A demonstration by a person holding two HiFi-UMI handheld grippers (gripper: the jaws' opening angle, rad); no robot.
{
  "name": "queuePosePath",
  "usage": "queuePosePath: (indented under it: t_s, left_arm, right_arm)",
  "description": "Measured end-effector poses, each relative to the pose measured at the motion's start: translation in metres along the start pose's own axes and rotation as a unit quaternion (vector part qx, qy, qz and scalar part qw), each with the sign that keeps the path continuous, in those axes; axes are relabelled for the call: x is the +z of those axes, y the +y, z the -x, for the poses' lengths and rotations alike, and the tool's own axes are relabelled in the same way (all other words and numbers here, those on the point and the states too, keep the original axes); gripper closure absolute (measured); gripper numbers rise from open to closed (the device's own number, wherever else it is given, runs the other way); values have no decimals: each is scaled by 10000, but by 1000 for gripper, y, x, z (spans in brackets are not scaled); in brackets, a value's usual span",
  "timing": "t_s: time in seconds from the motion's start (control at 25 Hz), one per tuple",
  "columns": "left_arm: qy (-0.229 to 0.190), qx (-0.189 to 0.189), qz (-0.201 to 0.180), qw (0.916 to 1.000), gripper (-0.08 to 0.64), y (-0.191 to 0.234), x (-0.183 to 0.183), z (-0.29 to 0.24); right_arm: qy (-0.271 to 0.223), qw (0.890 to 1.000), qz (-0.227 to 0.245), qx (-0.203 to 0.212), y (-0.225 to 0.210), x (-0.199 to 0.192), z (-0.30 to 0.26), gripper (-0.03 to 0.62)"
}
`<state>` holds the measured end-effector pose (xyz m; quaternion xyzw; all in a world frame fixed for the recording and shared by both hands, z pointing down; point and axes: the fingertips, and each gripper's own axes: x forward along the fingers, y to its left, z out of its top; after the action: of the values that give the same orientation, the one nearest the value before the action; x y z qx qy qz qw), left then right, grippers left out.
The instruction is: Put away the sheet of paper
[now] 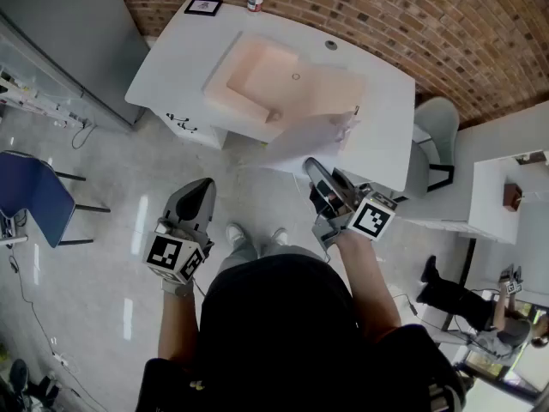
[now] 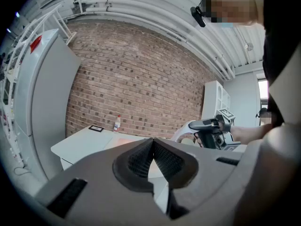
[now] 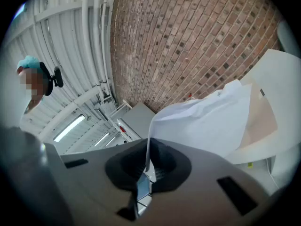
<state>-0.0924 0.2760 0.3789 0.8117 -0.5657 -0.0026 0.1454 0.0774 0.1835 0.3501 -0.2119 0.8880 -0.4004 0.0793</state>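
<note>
While I look down through the head view, my right tool (image 1: 314, 166) holds the white sheet of paper (image 1: 307, 136) by its near edge, over the front rim of the white bench (image 1: 171, 67). The left tool (image 1: 204, 187) hangs well apart over the glossy floor (image 1: 111, 230). Only the left gripper view shows its ribbed pads (image 2: 141, 159) pressed together with nothing between. In the right gripper view the jaws are clamped on the thin, curling sheet, which rises from them.

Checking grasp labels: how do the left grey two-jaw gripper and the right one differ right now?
The right grey two-jaw gripper is clamped on the white sheet of paper; the left grey two-jaw gripper is shut on nothing. The right is at the white table's near edge; the left hangs back over the floor. Both have jaws together.
</note>
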Motion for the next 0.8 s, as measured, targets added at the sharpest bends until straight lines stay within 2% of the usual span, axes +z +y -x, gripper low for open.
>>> queuePosePath:
  t_s: [0.44,0.64,0.8]
  left_arm:
    - [-9,-250,-72,9997,555,37,9,7]
    - [70,-259,-88,9996,555,53,9,-1]
    - [127,-179,-29,9998,555,63,7,-21]
  right_arm:
    - [-115,9996,135,-202,-1,1,-35,583]
    - [-167,9991,325,-204,-3,18,-59,583]
    - [-301,9985,387,-229,-18,46,-72,582]
